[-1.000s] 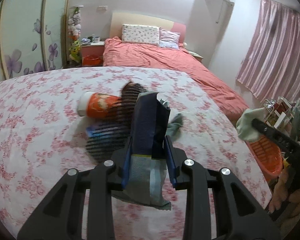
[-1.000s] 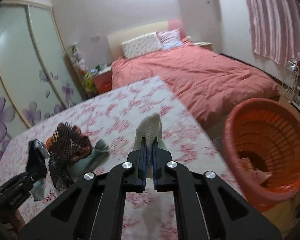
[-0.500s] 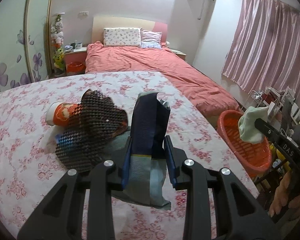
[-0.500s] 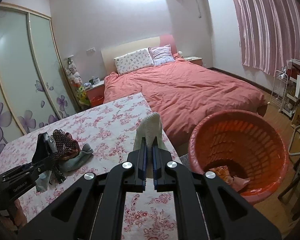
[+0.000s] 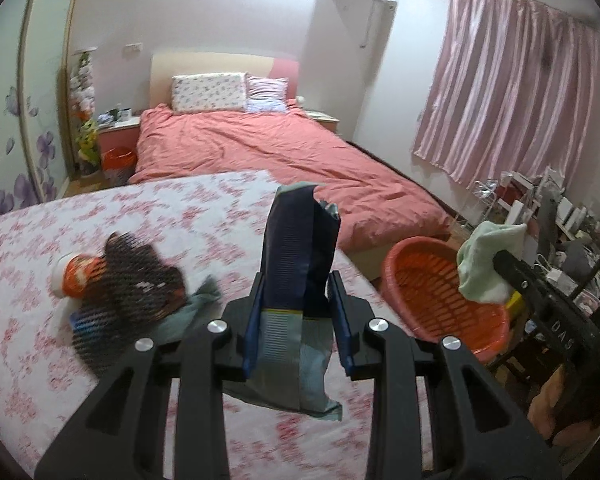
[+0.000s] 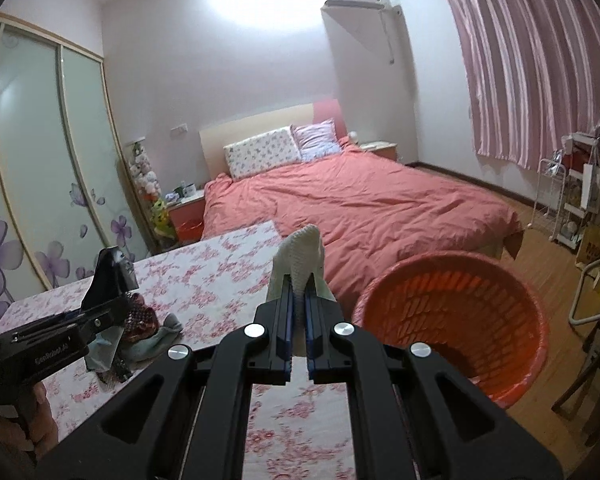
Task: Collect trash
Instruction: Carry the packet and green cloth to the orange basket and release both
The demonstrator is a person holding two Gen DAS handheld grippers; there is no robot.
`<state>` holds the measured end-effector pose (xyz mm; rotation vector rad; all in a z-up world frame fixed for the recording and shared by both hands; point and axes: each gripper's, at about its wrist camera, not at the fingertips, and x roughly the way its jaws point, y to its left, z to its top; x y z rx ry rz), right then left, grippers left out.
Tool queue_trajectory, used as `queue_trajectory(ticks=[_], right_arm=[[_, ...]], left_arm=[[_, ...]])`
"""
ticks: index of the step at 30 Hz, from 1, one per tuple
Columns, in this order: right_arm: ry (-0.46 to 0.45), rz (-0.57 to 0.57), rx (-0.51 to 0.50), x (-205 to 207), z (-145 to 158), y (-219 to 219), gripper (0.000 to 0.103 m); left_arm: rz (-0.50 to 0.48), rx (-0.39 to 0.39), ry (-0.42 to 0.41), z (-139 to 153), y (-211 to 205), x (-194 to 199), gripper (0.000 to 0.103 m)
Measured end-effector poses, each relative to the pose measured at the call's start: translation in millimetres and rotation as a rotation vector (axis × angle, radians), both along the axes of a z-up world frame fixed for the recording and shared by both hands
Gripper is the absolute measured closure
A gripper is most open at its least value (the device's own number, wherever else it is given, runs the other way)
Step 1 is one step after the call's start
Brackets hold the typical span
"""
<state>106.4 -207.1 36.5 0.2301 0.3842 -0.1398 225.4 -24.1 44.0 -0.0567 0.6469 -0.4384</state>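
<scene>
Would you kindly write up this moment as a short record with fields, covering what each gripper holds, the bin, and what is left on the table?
left gripper: shut on a dark blue wrapper
right gripper: shut on a pale knitted cloth
bin: orange basket on the floor beside the table, some trash at its bottom
left on table: orange cup, black mesh net, grey-green cloth, heaped together

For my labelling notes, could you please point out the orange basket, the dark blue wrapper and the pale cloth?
orange basket (image 6: 452, 276): right wrist view, far rim.
dark blue wrapper (image 5: 296, 240): left wrist view, upper panel.
pale cloth (image 6: 302, 252): right wrist view, knitted top.
</scene>
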Motion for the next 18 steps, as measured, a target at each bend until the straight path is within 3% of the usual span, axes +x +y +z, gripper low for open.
queue_trajectory(ticks=[10,18], right_arm=[[-0.064,-0.130,-0.011,-17.3,7.6,-42.7,0.098],[-0.062,-0.218,0.048,-19.4,-4.3,-81.0,0.098]], left_arm=[[-0.146,-0.048,-0.023,19.8,-68.8,-5.7,0.072],[-0.267,-0.059,-0.015,16.8,-131.7,-2.8,0.072]])
